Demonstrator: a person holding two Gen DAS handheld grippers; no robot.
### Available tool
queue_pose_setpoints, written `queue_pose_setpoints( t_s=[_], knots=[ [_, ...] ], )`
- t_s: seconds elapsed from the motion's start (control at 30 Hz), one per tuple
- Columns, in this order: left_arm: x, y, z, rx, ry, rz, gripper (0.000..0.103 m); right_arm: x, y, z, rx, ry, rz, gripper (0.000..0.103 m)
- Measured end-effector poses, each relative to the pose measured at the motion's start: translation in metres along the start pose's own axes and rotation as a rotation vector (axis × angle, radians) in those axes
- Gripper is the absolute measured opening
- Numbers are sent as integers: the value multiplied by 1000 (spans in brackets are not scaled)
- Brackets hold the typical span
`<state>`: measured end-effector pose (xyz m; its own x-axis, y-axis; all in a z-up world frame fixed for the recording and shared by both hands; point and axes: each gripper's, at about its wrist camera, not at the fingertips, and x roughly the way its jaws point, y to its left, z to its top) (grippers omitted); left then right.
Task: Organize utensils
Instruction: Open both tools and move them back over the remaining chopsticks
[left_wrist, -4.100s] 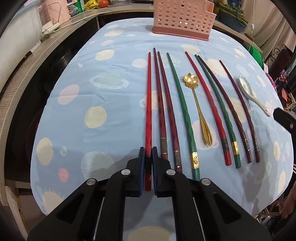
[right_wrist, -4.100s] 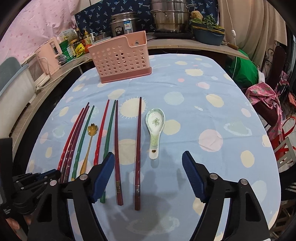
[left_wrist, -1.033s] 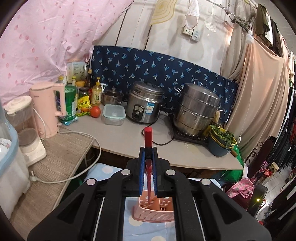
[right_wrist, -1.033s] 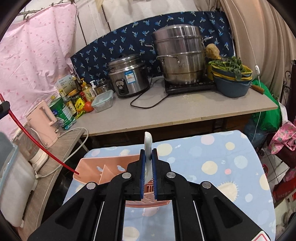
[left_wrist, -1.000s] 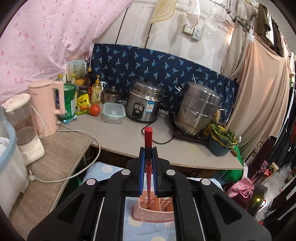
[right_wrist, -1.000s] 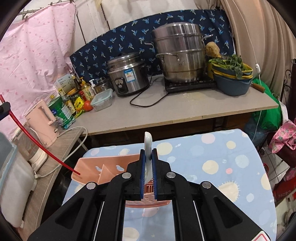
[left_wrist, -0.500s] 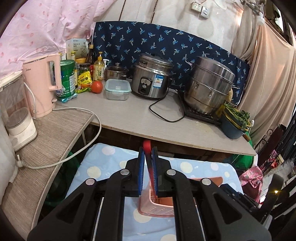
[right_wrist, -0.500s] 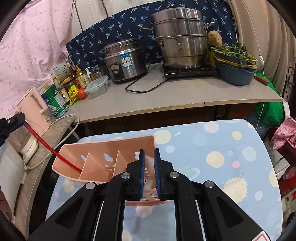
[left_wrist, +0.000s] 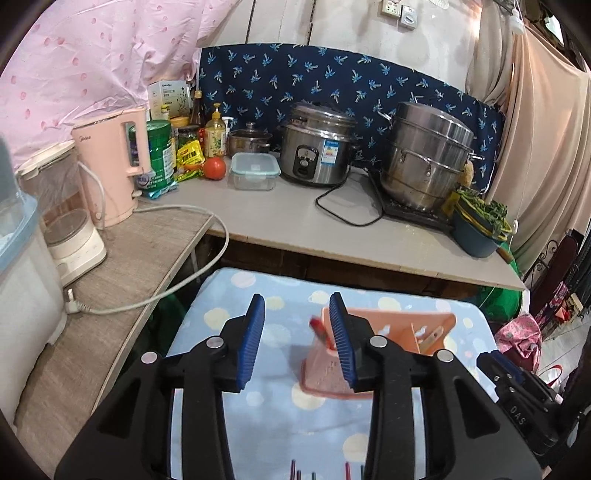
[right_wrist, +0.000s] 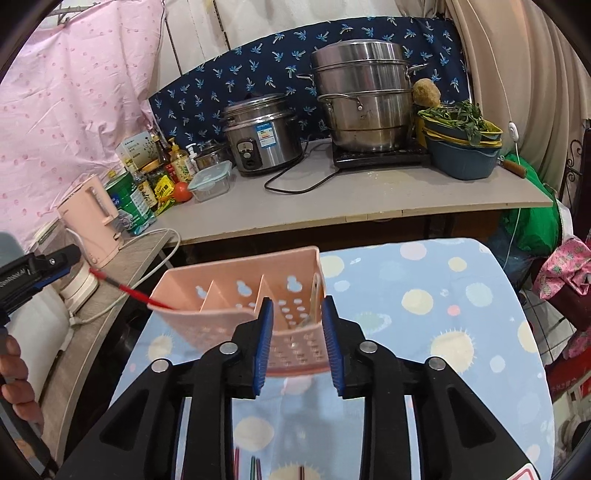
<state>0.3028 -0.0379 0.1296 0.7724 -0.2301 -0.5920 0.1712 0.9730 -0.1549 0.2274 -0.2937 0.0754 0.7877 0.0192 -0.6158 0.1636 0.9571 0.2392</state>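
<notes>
Both jaws have just been opening: your left gripper (left_wrist: 297, 339) stands parted beside the red chopstick (left_wrist: 320, 329), which leans free in the pink caddy's (right_wrist: 221, 314) left end compartment. Your right gripper (right_wrist: 298, 341) gapes over the right compartment, where the ceramic spoon (right_wrist: 314, 295) rests, untouched, on the dotted blue tablecloth (right_wrist: 443, 332).

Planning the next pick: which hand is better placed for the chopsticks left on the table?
Left, probably: the left gripper, jaws just opened off the red chopstick, sits directly over the remaining chopstick ends.
</notes>
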Motion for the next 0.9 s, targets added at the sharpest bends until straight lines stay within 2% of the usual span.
queue_pose_setpoints(
  t_s=[0.17, 0.27, 0.5, 0.9],
  knots=[
    [-16, 3, -32, 20, 41, 39, 42, -28, -1, -31, 11, 21, -2, 29],
    [-24, 4, -56, 39, 65, 65, 43, -43, -2, -54, 12, 45, -1, 30],
    [-40, 12, -109, 49, 145, 72, 43, -71, -6, -105, 5, 104, -12, 30],
    [-54, 28, -201, 76, 283, 112, 44, -91, -3, -191, -56, 228, -46, 30]
  ],
)
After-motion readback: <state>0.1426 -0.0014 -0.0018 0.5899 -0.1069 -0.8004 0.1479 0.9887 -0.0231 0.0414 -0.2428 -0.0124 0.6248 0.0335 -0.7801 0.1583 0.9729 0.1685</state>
